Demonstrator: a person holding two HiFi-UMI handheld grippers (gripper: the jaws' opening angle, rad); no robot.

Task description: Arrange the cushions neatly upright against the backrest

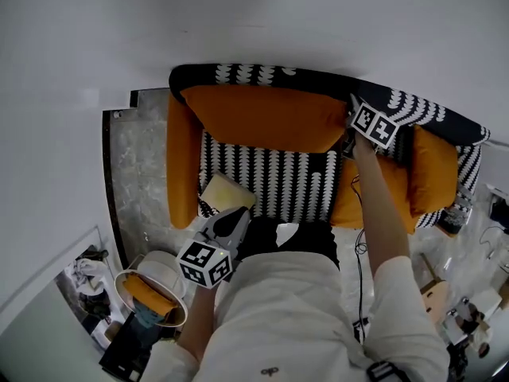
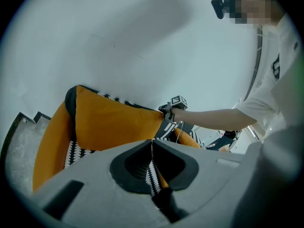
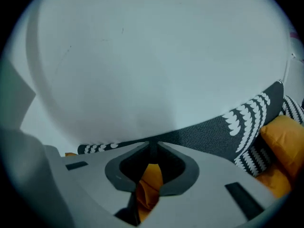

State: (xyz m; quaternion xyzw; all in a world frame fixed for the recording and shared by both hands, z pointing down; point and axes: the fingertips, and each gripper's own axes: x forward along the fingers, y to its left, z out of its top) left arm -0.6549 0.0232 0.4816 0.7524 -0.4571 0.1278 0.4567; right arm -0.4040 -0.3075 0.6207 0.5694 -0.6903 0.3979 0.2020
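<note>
The right tool [image 3: 151, 145] is clamped on a bunched fold of orange fabric, its tips meeting just above the cloth. The head view shows that this fold is the upper right corner of the long cushion [image 1: 266, 118]. The left tool [image 2: 153, 142] has its jaws together with nothing between them. It is held over the front left of the seat [image 1: 270, 173], apart from every cushion and nearest the cream cushion [image 1: 227, 191] lying at the seat's front edge. The only print that can be made out is the black-and-white square markers on each tool's cube [image 1: 374, 125]. A small mark on the person's white shirt [image 1: 302, 317] is too small to read. The long cushion is plain orange and smooth, and it stands upright along the backrest [image 1: 318, 78], from the sofa's left end to the right tool. The sofa [image 1: 465, 161] is black with rows of white scalloped marks. A left cushion [image 1: 183, 161], also orange, stands against the left arm. A right cushion [image 1: 433, 169] stands upright near the right arm, and a flat cushion [image 1: 390, 197] lies on the seat beside it, partly under the person's forearm. A pale wall [image 1: 254, 14] rises behind the sofa.
</note>
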